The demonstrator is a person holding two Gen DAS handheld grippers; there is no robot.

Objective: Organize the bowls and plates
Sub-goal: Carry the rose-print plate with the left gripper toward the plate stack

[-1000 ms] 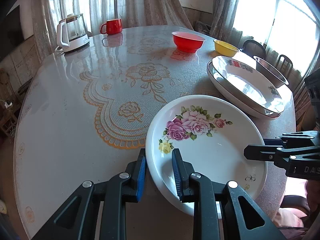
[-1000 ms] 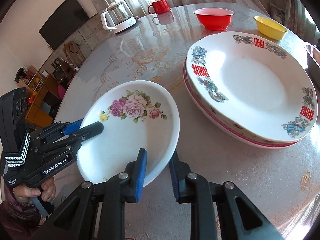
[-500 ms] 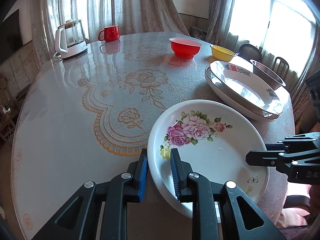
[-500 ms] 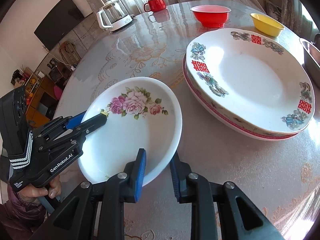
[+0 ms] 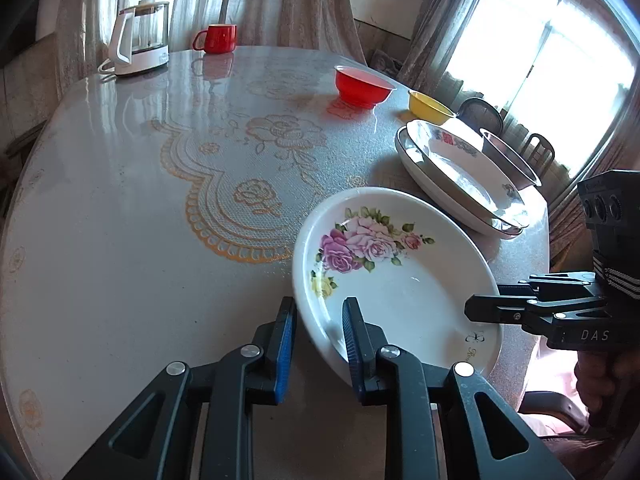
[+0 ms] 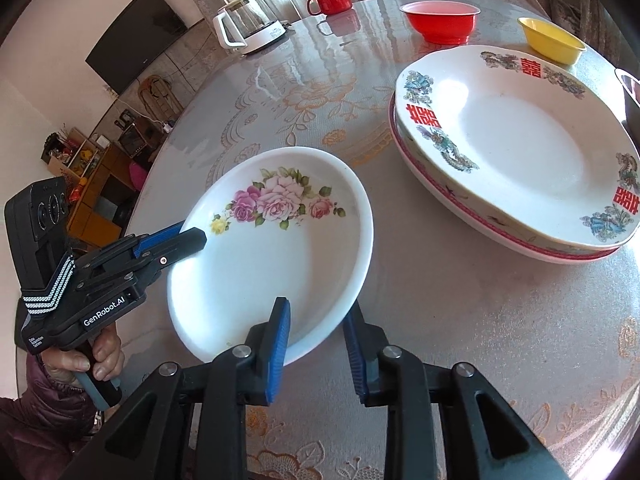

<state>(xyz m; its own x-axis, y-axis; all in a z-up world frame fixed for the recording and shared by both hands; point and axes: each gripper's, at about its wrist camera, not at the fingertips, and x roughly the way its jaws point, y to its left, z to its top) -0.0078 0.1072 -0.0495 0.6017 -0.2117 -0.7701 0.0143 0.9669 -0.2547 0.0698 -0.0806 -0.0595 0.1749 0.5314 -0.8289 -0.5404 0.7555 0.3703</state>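
The rose plate sits lifted and tilted near the table edge, a gripper on each side of its rim, so the load's shared, I guess. Left gripper and right gripper both have the rim between their blue pads, jaws opening a bit. The stacked plates wait just beside it, probably the destination.

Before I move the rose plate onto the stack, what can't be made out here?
- Steel bowl: right wrist view, cut off by the edge.
- Lower plate of the stack: covered by the white red-character plate.
- White rose-painted plate: underside hidden; whether either gripper's pads press its rim is unclear.
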